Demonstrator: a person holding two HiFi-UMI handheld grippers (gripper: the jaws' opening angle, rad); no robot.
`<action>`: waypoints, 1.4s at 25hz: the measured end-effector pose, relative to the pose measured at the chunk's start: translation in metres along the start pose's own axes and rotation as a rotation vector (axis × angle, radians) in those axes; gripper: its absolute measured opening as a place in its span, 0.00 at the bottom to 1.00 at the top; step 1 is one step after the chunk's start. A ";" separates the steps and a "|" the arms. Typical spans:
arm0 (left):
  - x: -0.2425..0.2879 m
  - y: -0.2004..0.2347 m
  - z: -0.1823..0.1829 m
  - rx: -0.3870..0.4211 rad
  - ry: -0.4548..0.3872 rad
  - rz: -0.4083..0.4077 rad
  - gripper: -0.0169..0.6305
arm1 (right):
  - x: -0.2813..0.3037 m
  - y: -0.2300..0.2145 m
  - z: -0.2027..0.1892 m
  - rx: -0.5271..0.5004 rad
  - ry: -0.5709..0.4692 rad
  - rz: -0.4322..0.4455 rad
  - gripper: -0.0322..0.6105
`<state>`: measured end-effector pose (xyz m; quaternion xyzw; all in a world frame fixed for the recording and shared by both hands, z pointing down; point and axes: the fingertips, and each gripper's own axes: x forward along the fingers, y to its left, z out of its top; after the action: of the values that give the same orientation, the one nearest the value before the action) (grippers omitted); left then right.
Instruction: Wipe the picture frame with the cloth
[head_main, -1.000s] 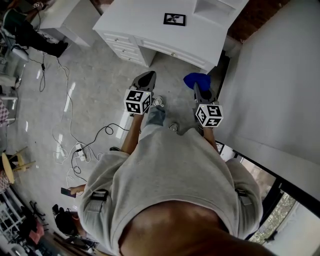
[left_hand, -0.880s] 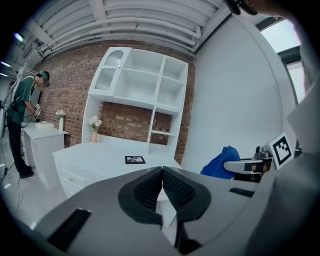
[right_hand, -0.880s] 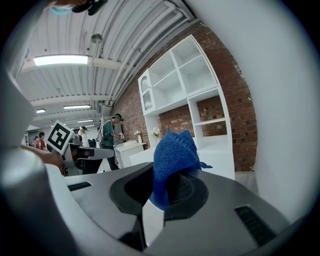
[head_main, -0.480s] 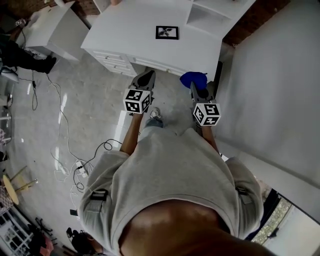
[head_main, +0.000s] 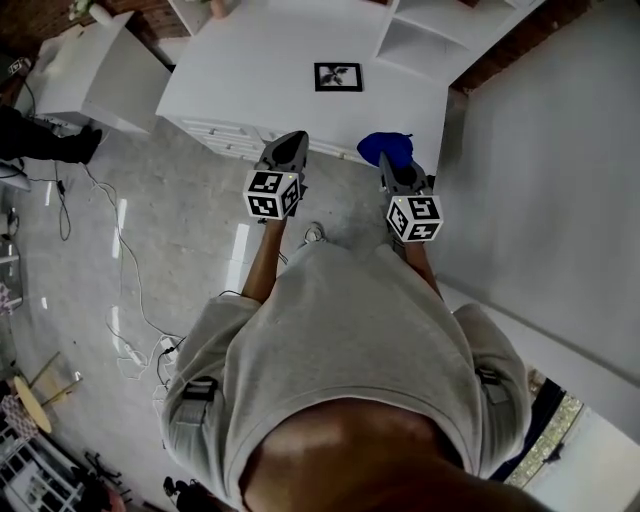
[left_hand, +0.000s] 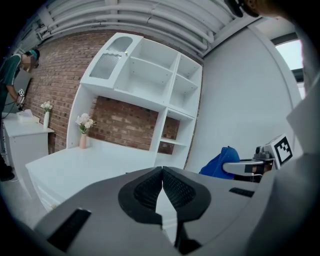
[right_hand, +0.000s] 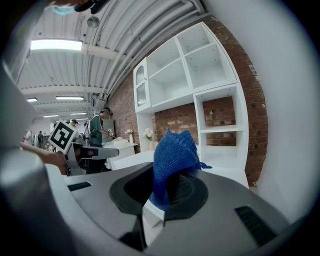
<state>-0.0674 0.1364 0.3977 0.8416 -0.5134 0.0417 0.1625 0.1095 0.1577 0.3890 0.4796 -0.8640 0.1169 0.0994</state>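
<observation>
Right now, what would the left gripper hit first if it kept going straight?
Probably the white desk: the left gripper, shut and empty, points at its front edge, left of the picture frame. Depth is unclear.

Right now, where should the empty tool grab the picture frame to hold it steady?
The picture frame lies flat on the white desk, so probably pinch its near edge, coming in low from the person's side. The left tool is shut and empty, so it must open first; the right tool is shut on the blue cloth.
</observation>
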 end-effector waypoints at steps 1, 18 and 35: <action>0.002 0.006 0.002 0.000 0.000 -0.004 0.05 | 0.005 0.001 0.001 0.000 0.000 -0.004 0.14; 0.019 0.062 -0.003 0.001 0.038 -0.045 0.05 | 0.053 0.019 -0.009 0.043 0.007 -0.053 0.14; 0.063 0.087 -0.003 -0.011 0.062 0.006 0.05 | 0.099 -0.020 -0.007 0.064 0.024 -0.021 0.14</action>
<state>-0.1135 0.0470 0.4354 0.8374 -0.5108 0.0655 0.1831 0.0750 0.0700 0.4258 0.4903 -0.8534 0.1491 0.0956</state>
